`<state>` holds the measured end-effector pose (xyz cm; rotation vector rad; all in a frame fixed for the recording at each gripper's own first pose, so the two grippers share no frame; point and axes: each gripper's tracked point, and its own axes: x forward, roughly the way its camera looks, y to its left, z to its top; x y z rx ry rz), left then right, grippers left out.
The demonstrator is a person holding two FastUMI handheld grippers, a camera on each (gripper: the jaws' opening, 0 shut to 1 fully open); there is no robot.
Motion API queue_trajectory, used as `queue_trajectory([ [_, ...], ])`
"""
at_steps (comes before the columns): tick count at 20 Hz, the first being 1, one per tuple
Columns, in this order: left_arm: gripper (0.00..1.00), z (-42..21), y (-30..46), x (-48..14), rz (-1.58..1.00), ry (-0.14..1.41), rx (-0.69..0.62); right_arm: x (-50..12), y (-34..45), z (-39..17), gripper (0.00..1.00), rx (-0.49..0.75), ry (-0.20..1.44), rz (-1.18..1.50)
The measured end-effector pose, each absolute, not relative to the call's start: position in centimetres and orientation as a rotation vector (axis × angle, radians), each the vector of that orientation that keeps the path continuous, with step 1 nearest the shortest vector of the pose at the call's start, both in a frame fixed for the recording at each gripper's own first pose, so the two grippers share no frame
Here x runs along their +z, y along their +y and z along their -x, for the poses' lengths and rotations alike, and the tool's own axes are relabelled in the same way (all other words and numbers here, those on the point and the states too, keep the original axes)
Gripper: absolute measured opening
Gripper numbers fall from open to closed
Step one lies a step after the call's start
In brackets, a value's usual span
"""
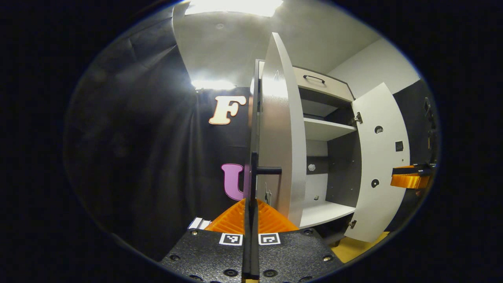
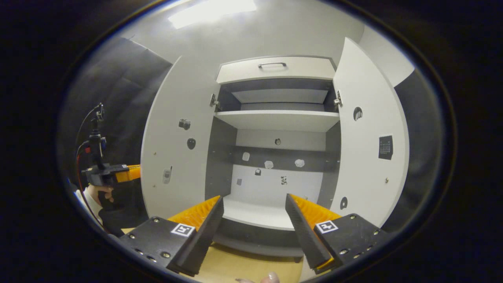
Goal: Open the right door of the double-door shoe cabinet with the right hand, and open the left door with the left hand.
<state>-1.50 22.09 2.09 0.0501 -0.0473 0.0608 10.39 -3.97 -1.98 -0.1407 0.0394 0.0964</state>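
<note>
Left gripper view: left tool (image 1: pixel 250 220) has its fingers pressed together w/ no gap showing, clamped on the thin edge of the left door (image 1: pixel 281 133), which runs straight up the middle ahead of the tool. A dark bar handle (image 1: pixel 268 171) sticks out to the right just above the fingertips. The door is swung well out, its pale inner face curving away to the right of the tool. Beyond it the shoe cabinet (image 1: pixel 326 157) stands open: upper shelf (image 1: pixel 326 129), bottom shelf (image 1: pixel 324 212), and a drawer front w/ handle (image 1: pixel 314 78) up top. Right door (image 1: pixel 379 161) is also swung wide, far right of the tool, hinges showing at top and bottom. Right tool (image 1: pixel 410 179) is seen at the far right edge, near that door; can't tell its state from here. Right gripper view: right tool (image 2: pixel 254 220) is spread wide, nothing between the fingers, pointing straight into the open cabinet interior, apart from both doors. Left door sits ahead-left, right door ahead-right, both fully open. Shelves and small stickers on the back panel (image 2: pixel 275 165) lie directly ahead. Left tool (image 2: pixel 127 173), w/ a hand (image 2: pixel 100 192) and cable, is far left, at the left door's outer edge. Yellowish floor (image 2: pixel 239 267) lies below the tool.
</note>
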Motion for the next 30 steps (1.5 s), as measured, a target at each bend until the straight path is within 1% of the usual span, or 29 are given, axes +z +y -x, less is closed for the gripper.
queue_trajectory([
  [5, 0.01, 1.4, 22.2, 1.9, -0.149, -0.052, 0.082, -2.5, -3.8, -10.0, 0.96, 0.106, 0.056, 0.157],
  [8, 0.05, 1.3, 22.8, 0.9, -0.124, -0.011, 0.098, -2.3, -4.2, -9.7, 0.96, 0.098, 0.053, 0.153],
  [9, 0.11, 1.3, 22.9, 1.4, -0.111, -0.033, 0.098, -2.1, -4.3, -9.7, 0.96, 0.097, 0.05, 0.149],
  [10, 0.17, 1.4, 23.4, 1.1, -0.11, -0.023, 0.112, -2.0, -4.5, -9.6, 0.96, 0.096, 0.048, 0.145],
  [14, 0.63, 1.7, 24.5, 1.2, -0.163, -0.01, 0.153, -2.0, -4.6, -9.7, 0.96, 0.102, 0.052, 0.145],
  [16, 0.77, 2.0, 24.4, 1.3, -0.176, 0.0, 0.166, -2.3, -4.8, -9.7, 0.96, 0.11, 0.061, 0.152],
  [18, 0.77, 2.2, 24.2, 1.4, -0.188, -0.002, 0.179, -2.5, -4.9, -9.7, 0.96, 0.116, 0.063, 0.163],
  [19, 0.71, 2.6, 24.1, 1.4, -0.196, -0.006, 0.186, -2.6, -5.1, -9.8, 0.96, 0.12, 0.064, 0.164],
  [20, 0.76, 3.3, 24.2, 1.4, -0.209, -0.009, 0.197, -2.6, -5.2, -9.8, 0.96, 0.127, 0.064, 0.162],
  [21, 0.73, 4.2, 24.0, 1.2, -0.213, -0.002, 0.197, -2.6, -5.2, -9.9, 0.96, 0.137, 0.065, 0.156],
  [22, 0.76, 5.1, 23.5, 1.1, -0.212, 0.009, 0.196, -2.6, -5.2, -10.0, 0.9, 0.148, 0.066, 0.147],
  [23, 0.85, 5.9, 23.2, 1.3, -0.21, 0.009, 0.2, -2.6, -5.1, -10.1, 0.9, 0.163, 0.067, 0.137],
  [25, 0.89, 7.4, 22.2, 2.5, -0.229, -0.006, 0.217, -2.6, -4.9, -10.3, 0.9, 0.191, 0.068, 0.113],
  [28, 0.89, 9.3, 20.1, 4.0, -0.29, -0.004, 0.249, -2.9, -5.1, -10.1, 0.9, 0.219, 0.078, 0.096],
  [30, 0.9, 9.7, 16.9, 5.2, -0.286, -0.025, 0.219, -3.3, -5.5, -9.8, 0.9, 0.228, 0.087, 0.09],
])
